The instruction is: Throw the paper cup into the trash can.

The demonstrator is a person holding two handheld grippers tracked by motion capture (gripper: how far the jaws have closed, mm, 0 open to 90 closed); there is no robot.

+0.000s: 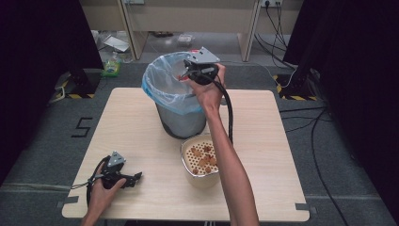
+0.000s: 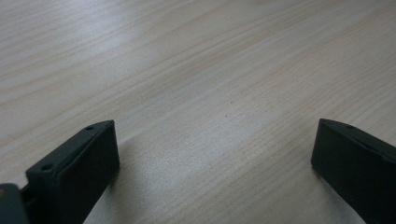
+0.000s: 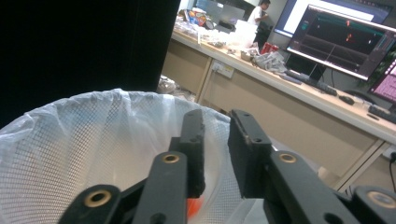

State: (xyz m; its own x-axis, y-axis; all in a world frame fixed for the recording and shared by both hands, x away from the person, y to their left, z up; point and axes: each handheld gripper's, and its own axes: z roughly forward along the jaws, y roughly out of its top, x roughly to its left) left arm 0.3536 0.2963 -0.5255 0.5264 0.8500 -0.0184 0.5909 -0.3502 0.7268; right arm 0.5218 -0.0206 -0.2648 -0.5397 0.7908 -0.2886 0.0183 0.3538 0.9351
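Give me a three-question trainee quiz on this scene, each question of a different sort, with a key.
1. True or false: the left gripper rests low on the table with its jaws wide apart.
2. The right gripper is held over which thing? A) the perforated bowl B) the lined bin C) the floor
3. Fill in: the brown pieces lie in the ____.

Key: 1 true; 2 B; 3 perforated bowl, which stands on the table just in front of the bin.
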